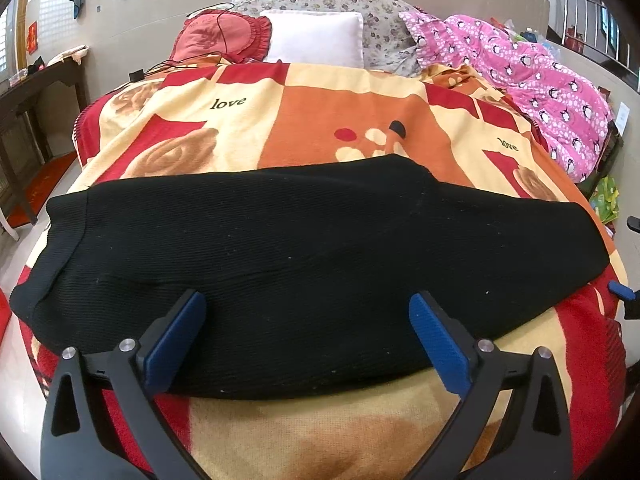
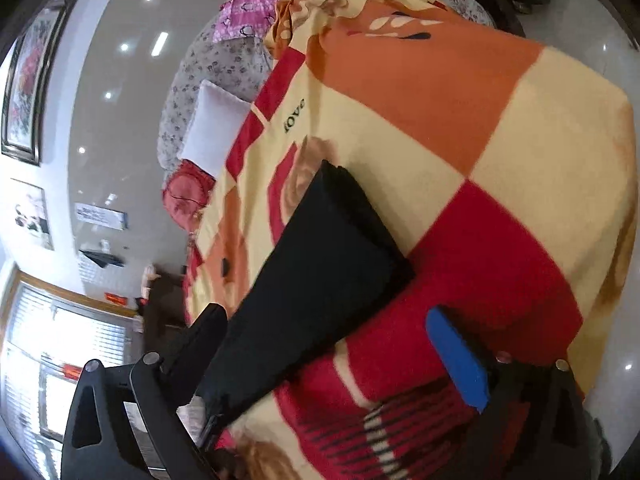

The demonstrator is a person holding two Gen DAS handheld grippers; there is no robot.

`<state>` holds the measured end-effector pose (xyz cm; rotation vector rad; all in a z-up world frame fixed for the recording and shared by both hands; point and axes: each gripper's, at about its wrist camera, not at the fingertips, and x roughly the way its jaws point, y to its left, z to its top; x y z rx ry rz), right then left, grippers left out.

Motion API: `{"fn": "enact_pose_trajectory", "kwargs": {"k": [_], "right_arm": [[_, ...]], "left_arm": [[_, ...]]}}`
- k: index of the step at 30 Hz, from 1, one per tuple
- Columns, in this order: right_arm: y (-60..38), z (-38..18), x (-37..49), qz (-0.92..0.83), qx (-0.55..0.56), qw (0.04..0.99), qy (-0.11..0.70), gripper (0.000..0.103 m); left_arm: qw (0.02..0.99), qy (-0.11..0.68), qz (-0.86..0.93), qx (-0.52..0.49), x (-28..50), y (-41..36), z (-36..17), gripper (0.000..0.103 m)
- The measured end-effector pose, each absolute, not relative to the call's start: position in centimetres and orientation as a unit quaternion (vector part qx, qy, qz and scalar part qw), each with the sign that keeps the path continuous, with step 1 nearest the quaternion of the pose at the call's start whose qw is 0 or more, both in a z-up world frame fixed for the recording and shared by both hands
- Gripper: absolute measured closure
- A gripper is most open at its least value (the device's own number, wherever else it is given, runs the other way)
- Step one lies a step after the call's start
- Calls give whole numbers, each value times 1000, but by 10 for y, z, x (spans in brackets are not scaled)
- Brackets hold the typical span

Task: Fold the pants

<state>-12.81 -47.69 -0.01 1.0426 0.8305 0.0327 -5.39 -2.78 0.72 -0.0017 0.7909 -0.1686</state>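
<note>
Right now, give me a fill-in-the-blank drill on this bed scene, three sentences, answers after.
1. The pants lying across the blanket are ___ in colour.
2. The word printed on the blanket is ___.
3. The left gripper has its jaws ___, holding nothing, and so does the right gripper.

Missing words: black; love; open

The left hand-held gripper [image 1: 306,312] is level, its blue-padded fingers [image 1: 176,344] spread wide apart. The right hand-held gripper [image 2: 324,320] is rolled sideways, its fingers [image 2: 456,356] also wide apart; its tip shows at the far right of the left view.
</note>
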Motion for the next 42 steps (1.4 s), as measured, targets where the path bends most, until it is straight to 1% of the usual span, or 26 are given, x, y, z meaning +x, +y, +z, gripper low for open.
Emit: {"fn": "enact_pose_trajectory", "kwargs": {"k": [5,13,16,18,20,22,24,25,27,30,31,32,33,34,35,36,37,39,41,42], "right_arm": [[-477,1,-113,9,462,797,389,2],[-463,0,-104,60,429,803,410,2],[-464,-1,-109,68,435,800,407,6],[-471,-1,-108,54,443,802,397,12],[-480,-4,-107,45,463,801,377,12],[-481,-6,-105,49,469,798,374,11],[-467,-9,-99,103,458,788,399,12],[-462,-10,-98,115,455,784,405,13],[-465,-9,-102,98,452,793,397,20],[-480,-14,-108,67,487,789,368,26],[-479,-13,-108,66,480,793,370,28],[-477,-11,-109,59,466,800,374,34],[-475,-10,-110,51,453,806,378,38],[-474,-9,-111,49,446,810,377,40],[-476,-10,-113,47,446,811,374,47],[-478,-12,-116,40,447,813,371,59],[-479,-16,-118,33,447,814,369,64],[-484,-22,-124,25,453,814,361,84],[-489,-29,-128,23,466,811,354,92],[-491,-32,-131,26,474,809,348,92]], "left_arm": [[919,385,-82,-1,-54,-28,7,1],[920,384,-82,-1,-54,-29,7,1],[919,385,-82,0,-54,-29,7,0],[919,385,-82,0,-54,-29,7,0],[919,384,-82,0,-54,-29,7,0],[920,384,-82,0,-54,-29,7,0],[919,385,-82,0,-54,-29,7,0],[919,385,-82,0,-54,-29,7,0],[919,385,-82,0,-54,-29,7,0],[919,384,-82,0,-54,-29,7,0],[920,384,-82,0,-54,-29,7,0],[920,384,-82,-1,-54,-29,7,0],[920,384,-82,-1,-54,-29,7,0],[920,384,-82,-1,-54,-30,7,0],[920,384,-83,-1,-54,-29,7,0],[920,384,-83,-2,-54,-30,7,0],[920,384,-85,-2,-55,-29,7,0],[919,384,-85,-2,-55,-29,7,0],[920,384,-85,-2,-55,-29,7,0],[920,383,-86,-3,-55,-29,7,0]]}}
